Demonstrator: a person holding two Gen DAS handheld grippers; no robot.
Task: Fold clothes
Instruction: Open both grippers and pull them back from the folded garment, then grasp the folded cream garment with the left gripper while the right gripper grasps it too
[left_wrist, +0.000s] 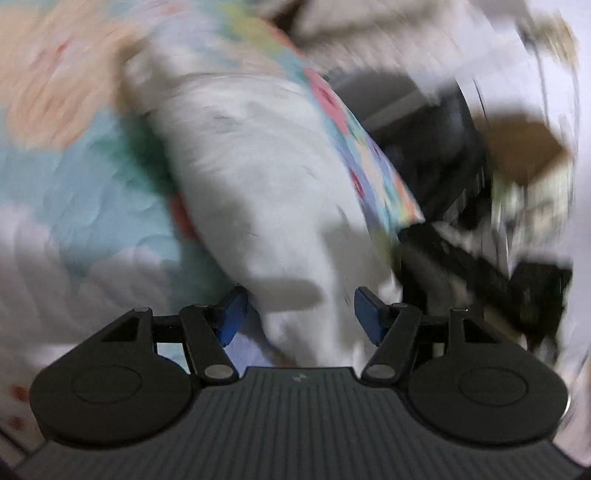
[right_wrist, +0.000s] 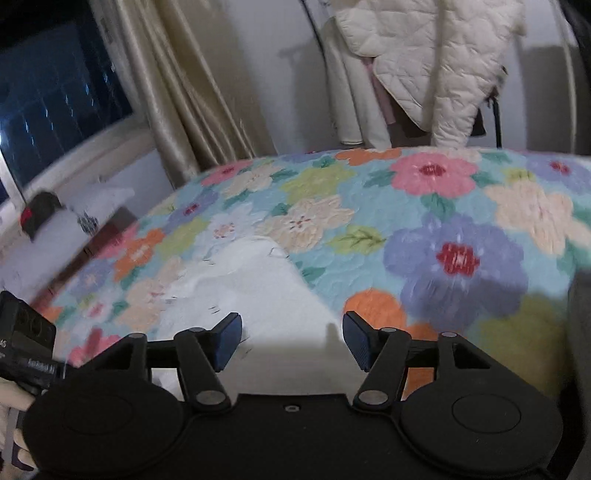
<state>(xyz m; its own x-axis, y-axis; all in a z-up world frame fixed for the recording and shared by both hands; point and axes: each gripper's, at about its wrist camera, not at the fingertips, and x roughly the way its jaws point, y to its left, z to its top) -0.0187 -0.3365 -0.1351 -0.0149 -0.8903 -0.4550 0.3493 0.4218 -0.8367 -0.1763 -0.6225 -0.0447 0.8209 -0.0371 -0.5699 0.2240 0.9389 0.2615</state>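
The right wrist view is sharp enough to read the room: a bed under a floral quilt (right_wrist: 424, 206), a cream curtain (right_wrist: 184, 92) at 11 o'clock beside a dark window (right_wrist: 55, 92), and a quilted cream jacket (right_wrist: 436, 62) hanging at 1 o'clock behind the bed. The left wrist view shows none of these clearly; it is smeared with motion blur, and gives instead the bed's edge with dark, unreadable clutter and a brown shape past it at 2 to 3 o'clock.

One white garment (right_wrist: 258, 288) lies on the quilt. In the right view it runs from 12 o'clock just ahead of the right gripper (right_wrist: 291, 341) down under its jaws, its lower part cut off by the gripper body. In the left view the same white cloth (left_wrist: 258, 177) stretches from 11 o'clock down to the left gripper (left_wrist: 299, 314).

Two grippers, each with two blue-padded fingers. Both sets of jaws stand spread apart, holding nothing; cloth shows in the gap between them, and whether the pads touch it cannot be told.

At 8 o'clock in the right view, a black device (right_wrist: 26, 350) with partly legible white lettering is cut off by the frame edge, with a pale gloved hand (right_wrist: 14, 424) below it. A dark item with a red spot (right_wrist: 38, 214) sits on a white surface at 9 o'clock, too blurred to identify.
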